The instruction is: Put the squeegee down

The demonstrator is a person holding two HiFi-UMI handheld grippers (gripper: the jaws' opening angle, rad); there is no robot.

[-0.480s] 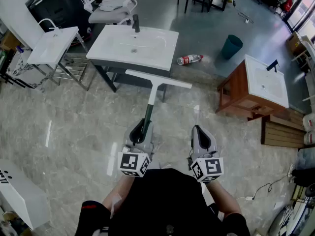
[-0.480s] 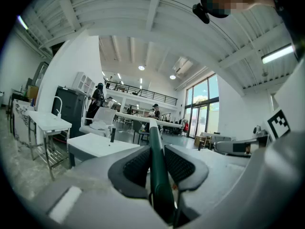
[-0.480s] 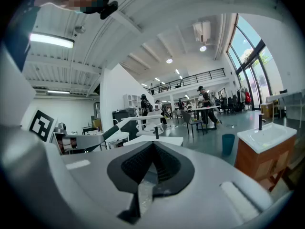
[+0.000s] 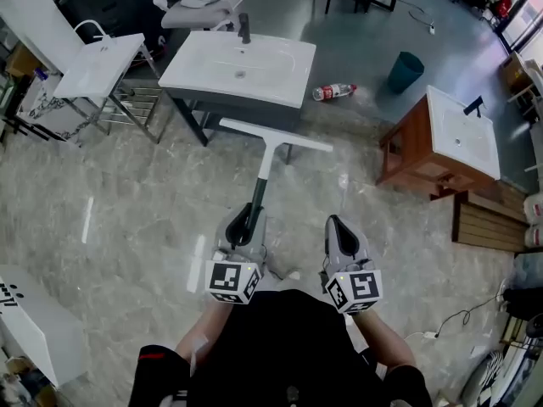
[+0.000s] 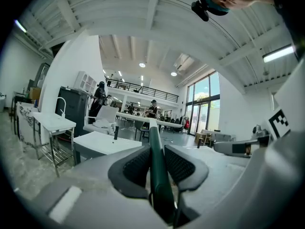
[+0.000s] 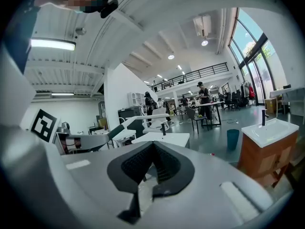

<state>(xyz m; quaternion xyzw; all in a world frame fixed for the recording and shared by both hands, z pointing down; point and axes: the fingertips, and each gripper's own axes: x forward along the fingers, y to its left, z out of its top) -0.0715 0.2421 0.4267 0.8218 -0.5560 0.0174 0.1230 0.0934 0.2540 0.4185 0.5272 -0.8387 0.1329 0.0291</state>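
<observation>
Pale marbled floor (image 4: 102,193) spreads underfoot, with a white washbasin (image 4: 204,70) on a dark stand straight ahead and a wooden vanity (image 4: 407,158) off to the right. The left tool (image 4: 245,225) is clamped on the dark green handle of the squeegee (image 4: 265,161), which is held out in the air with its white blade crosswise just short of the washbasin. The right tool (image 4: 340,231) is closed on nothing. A bottle (image 4: 333,91) on the floor has a red label, too small to read.

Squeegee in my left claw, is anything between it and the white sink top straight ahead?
Nothing visible does. The left claw grips the squeegee by its dark handle, blade toward the sink top, where only a faucet stands at the far edge.
</observation>
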